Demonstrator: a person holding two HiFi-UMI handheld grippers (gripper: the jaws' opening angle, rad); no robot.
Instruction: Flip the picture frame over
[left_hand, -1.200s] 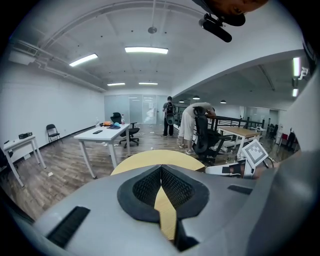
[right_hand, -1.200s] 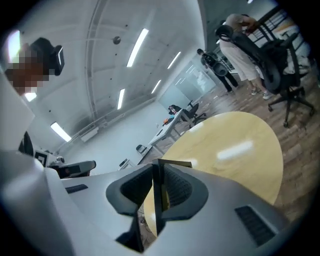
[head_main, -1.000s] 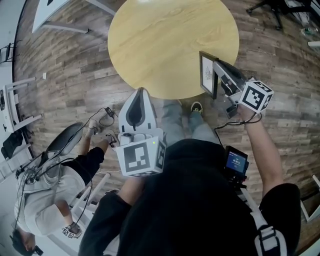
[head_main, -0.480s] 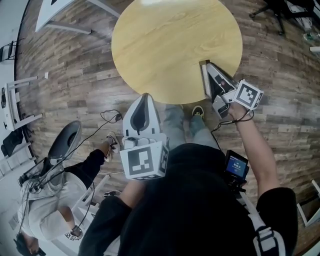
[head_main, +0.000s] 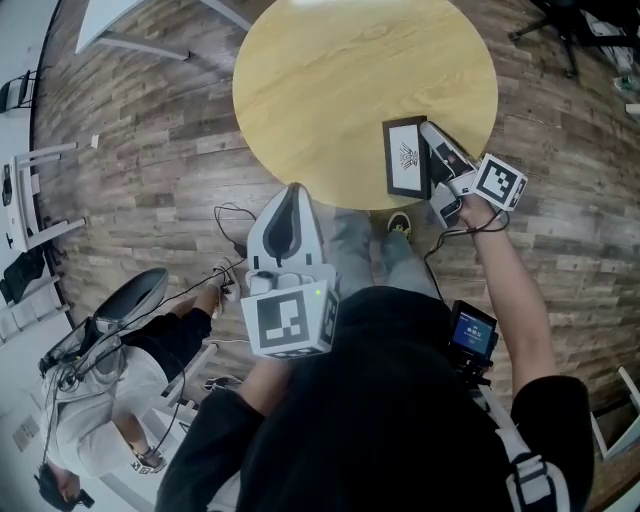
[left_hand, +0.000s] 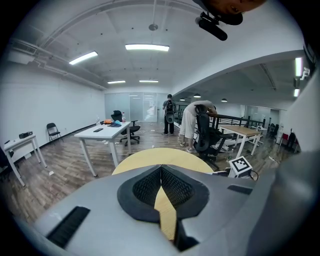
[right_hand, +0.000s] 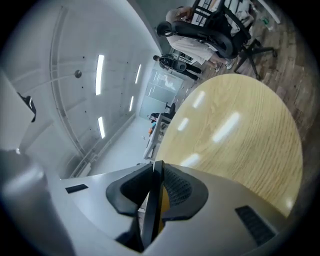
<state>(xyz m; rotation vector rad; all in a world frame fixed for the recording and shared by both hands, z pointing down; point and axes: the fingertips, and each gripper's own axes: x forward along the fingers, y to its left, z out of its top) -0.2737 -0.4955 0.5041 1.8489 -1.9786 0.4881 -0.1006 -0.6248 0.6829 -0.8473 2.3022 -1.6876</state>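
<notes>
So, picture frame (head_main: 406, 158): faced picture side up over the round table's (head_main: 330, 90) right rim.
right gripper (head_main: 432, 135): jaws were clamped on its edge.
left gripper (head_main: 291, 192): jaws met, empty, off the table.

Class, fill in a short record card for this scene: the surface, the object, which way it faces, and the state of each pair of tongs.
surface: round wooden table
object: black picture frame, at the table's near right edge
facing: picture side up, toward the head view
right tongs: shut on the frame's right edge
left tongs: shut, nothing between them, held off the table near the person's body
contact of frame with table: cannot tell
</notes>
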